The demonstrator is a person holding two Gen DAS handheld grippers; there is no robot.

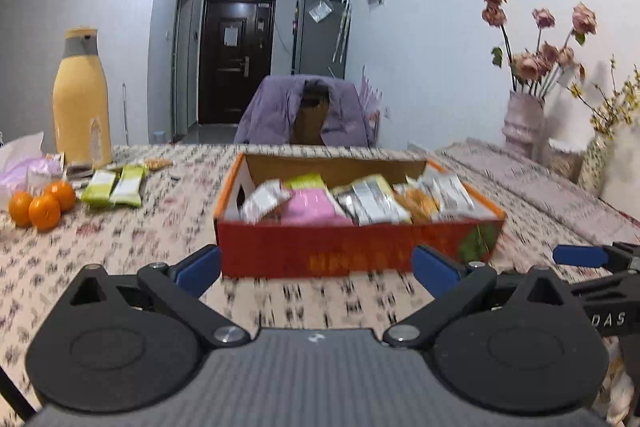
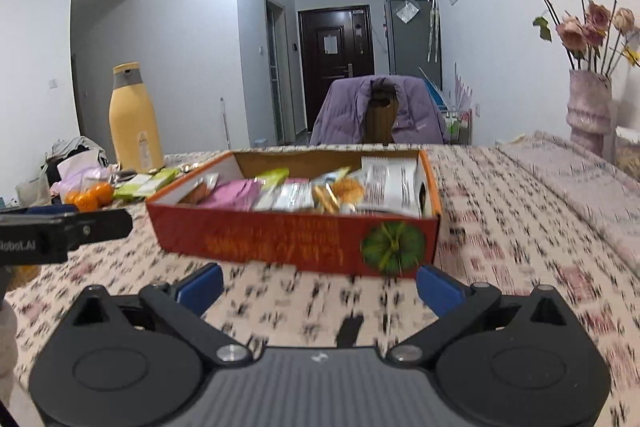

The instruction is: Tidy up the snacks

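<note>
While both grippers, left gripper [image 1: 316,265] and right gripper [image 2: 318,285], are hovering spread and empty over the patterned tablecloth [image 1: 120,247], the snack box [image 1: 352,251] is sitting mid-table; green packets [image 1: 114,189] are lying toward the left edge.

White walls [image 2: 192,27] are enclosing the room; a dark door [image 2: 336,47] is standing beyond the surface's [image 2: 500,227] far edge, where a purple jacket [image 2: 380,111] is draping a chair.

table [image 1: 132,247]: patterned cloth | red box [image 1: 340,251] | oranges [image 1: 42,207] | green packets [image 1: 114,187] | yellow flask [image 1: 82,107]
</note>
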